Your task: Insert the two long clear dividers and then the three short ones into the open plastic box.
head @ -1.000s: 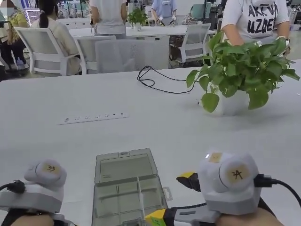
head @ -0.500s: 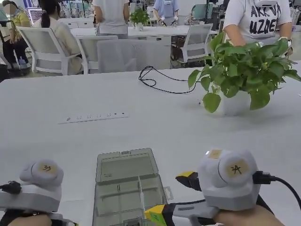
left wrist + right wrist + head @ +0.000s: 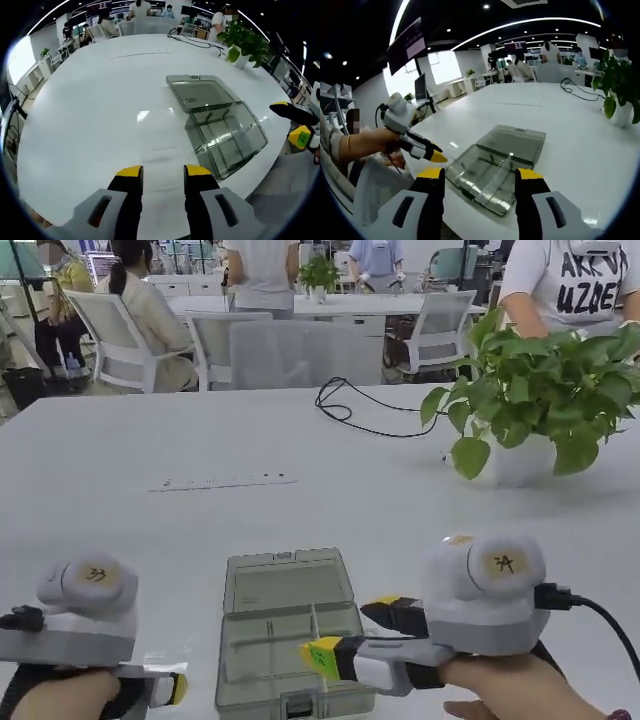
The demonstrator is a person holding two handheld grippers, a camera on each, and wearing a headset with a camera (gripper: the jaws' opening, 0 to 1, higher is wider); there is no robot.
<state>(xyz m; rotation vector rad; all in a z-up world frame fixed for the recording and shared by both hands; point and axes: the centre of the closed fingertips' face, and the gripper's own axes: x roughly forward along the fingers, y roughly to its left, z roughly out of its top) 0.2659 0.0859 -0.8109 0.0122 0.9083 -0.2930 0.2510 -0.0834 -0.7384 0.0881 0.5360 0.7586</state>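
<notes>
An open clear plastic box (image 3: 262, 665) lies near the table's front edge, with its lid (image 3: 285, 582) laid flat behind it. Clear dividers (image 3: 313, 625) stand inside and split it into compartments; in the right gripper view one long divider (image 3: 501, 169) stands upright. My right gripper (image 3: 352, 632) hovers open at the box's right side with nothing between its yellow-tipped jaws. My left gripper (image 3: 164, 175) is open and empty over bare table left of the box (image 3: 227, 135). The left gripper (image 3: 432, 154) also shows in the right gripper view.
A potted plant (image 3: 540, 410) stands at the back right, with a black cable (image 3: 365, 405) beside it. A white power strip (image 3: 222, 481) lies mid-table. Chairs and people are beyond the table's far edge. The near edge runs just below the box.
The head camera has shifted, so the scene sits further right and lower. The right gripper's jaws have risen a little beside the box. Both grippers stay open.
</notes>
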